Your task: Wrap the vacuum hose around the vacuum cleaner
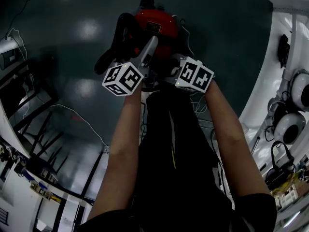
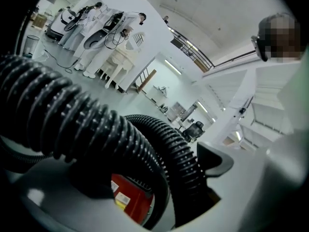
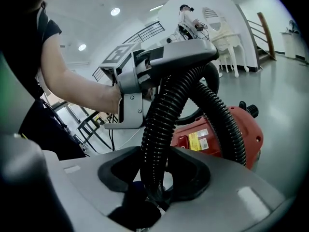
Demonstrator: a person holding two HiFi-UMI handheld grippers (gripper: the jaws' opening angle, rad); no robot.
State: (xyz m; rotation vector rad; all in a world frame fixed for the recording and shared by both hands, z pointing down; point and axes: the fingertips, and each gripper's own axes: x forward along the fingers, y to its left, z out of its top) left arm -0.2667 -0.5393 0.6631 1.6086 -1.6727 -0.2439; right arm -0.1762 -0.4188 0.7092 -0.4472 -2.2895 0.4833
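Both forearms (image 1: 120, 149) reach fwd & down; a marker cube (image 1: 123, 79) rides on each pair of tongs.

R tongs (image 3: 155, 178): narrow, dark pads clamped on the black ribbed vacuum hose (image 3: 161, 115), which runs down btwn them. From that grip the hose climbs to the L tongs (image 2: 140, 187), close by to the left.

L tongs: jaws wide, hose passing btwn them. It lies over the lower-left grey jaw, w/ the other jaw's dark pad just beside it; can't tell that the pad presses. In the L gripper view one thick stretch crosses from upper left, and a 2nd stretch bends down in a tight curve behind it.

Past the L tongs the hose arcs over and drops toward the red vacuum cleaner (image 1: 155, 25), which sits on the dark grey floor (image 1: 72, 57) just beyond both tongs. There's a yellow label (image 3: 199, 140) on its red side and a black knob (image 3: 251, 111) on top. In the head view a hose loop stands up at the cleaner's left side.

Farther out, a thin white cable (image 1: 77, 115) trails over the floor and black metal frames (image 1: 34, 124) stand at the left. Far back are white chairs (image 3: 224, 37), w/ a person (image 3: 186, 13) beside them.
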